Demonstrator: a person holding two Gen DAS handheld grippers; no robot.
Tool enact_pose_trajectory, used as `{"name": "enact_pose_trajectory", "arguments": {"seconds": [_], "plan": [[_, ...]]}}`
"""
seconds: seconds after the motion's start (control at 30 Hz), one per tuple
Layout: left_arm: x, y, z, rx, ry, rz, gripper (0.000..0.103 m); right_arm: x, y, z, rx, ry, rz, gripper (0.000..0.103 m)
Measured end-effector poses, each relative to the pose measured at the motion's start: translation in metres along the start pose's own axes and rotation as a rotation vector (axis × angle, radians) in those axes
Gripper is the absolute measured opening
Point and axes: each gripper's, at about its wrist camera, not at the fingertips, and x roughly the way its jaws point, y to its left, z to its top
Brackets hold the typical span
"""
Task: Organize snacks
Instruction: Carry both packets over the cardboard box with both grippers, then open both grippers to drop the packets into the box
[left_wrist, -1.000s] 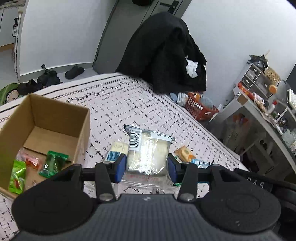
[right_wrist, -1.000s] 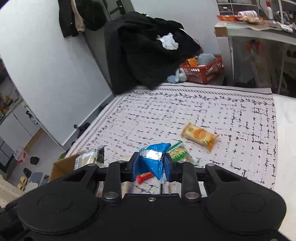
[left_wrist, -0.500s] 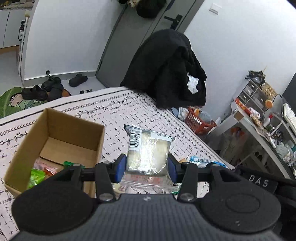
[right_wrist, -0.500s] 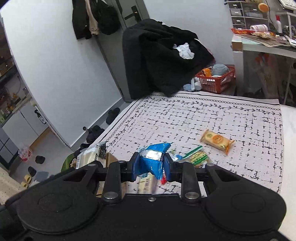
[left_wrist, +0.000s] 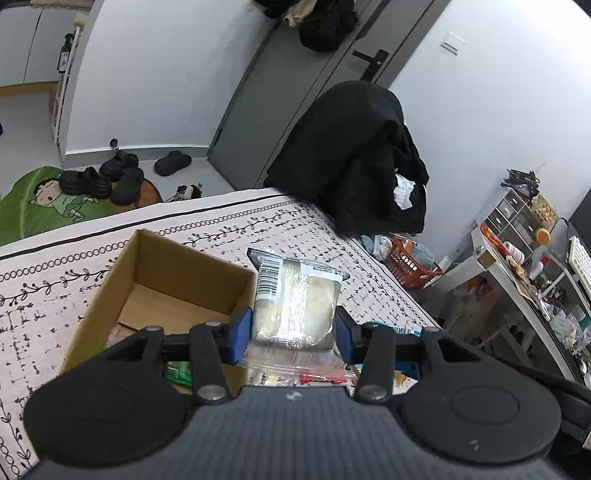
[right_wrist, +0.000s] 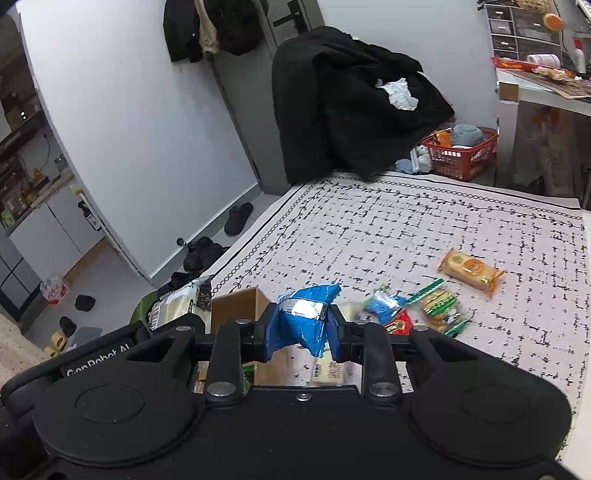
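Left wrist: open cardboard box (left_wrist: 177, 280), green packet (left_wrist: 179, 372) inside.

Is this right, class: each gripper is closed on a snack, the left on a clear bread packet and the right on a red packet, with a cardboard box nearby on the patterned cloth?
One detail is wrong. The right gripper is closed on a blue packet, not a red one, as the right wrist view shows. The left gripper does hold the clear bread packet, and the cardboard box sits on the patterned cloth.

Left tongs (left_wrist: 293, 328) angled downward, jaws clamped; right tongs (right_wrist: 301, 328) angled downward, jaws pinched narrower
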Motion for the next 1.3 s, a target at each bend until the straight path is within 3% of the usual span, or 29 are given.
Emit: {"name": "enact_pose_trajectory", "arguments": {"seconds": [0.47,1.1,1.3], "plan": [[0.004,0.045,0.012,-0.102,0.023,0.019,0.046,0.027,0.036,-0.005,-0.032,0.034,0.014,0.027],[0.032,0.092,0.015,-0.228,0.1,0.065,0.049,0.071,0.056,-0.009,-0.022,0.095,0.019,0.028],[0.03,0.092,0.018,-0.23,0.092,0.073,0.055,0.069,0.054,-0.005,-0.005,0.089,0.022,0.044]]}}
